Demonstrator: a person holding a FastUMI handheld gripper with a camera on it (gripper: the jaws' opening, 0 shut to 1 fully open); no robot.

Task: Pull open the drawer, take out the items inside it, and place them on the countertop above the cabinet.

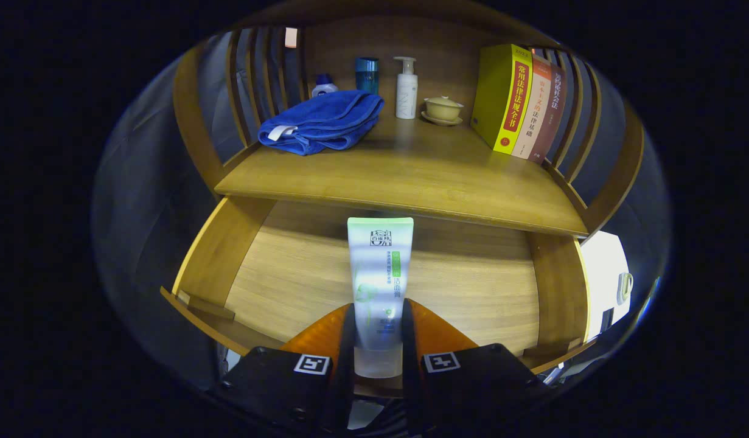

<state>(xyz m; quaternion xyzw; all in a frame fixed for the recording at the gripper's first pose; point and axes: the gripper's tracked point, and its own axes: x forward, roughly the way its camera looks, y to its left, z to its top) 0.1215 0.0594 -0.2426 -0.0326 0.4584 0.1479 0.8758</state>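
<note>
I have the gripper (378, 331) clamped on a pale translucent plastic tube with green print (379, 274), both fingers pressing its lower end from either side. The tube stands up between the fingers, its flat crimped end pointing away from me. Beneath and ahead of the fingers lies the pulled-out wooden drawer (301, 274), its light plank floor bare around the tube. Just beyond the tube's far end runs the front edge of the wooden countertop (411, 176) above the cabinet. Farther off on that surface, ahead and left of the fingers, lies a folded blue towel (322, 121). Behind it stand a small white bottle with a blue cap (323, 85), a blue cylindrical container (367, 73) and a white pump bottle (406, 88). Ahead and right sit a yellowish lidded cup on a saucer (442, 109) and three upright books (520, 100), leaning against the slatted side rail.
</note>
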